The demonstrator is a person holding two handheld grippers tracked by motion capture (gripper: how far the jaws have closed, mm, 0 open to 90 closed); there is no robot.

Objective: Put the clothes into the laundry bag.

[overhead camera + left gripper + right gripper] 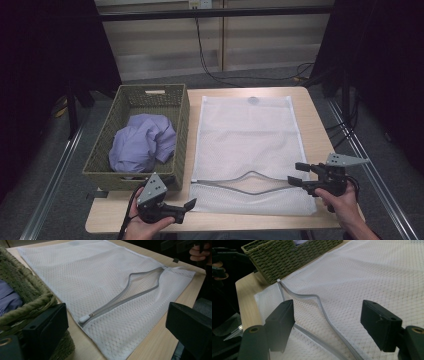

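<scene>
my R hand-held gripper (pixel 300 173) jaws spread, at R end of grey zip (pixel 250 182) | L hand-held gripper (pixel 189 209) spread, nr bag's L corner | white mesh zip bag (pixel 250 135) flat on light wood table (pixel 320 125), zip part-open | lilac cloth (pixel 142 142) in green woven basket (pixel 181 125) beside it

Along the near edge of the light wooden table (pixel 320 125) we have a bare strip, with a narrower one down the right side. A flat white mesh laundry bag (pixel 247 135) covers the middle and right; its grey zipper (pixel 250 181) gapes near us, leaving an opening. On the left, an olive woven basket (pixel 117 107) walls off that side, just beside the bag, with crumpled lavender cloth (pixel 142 142) heaped inside it.
</scene>
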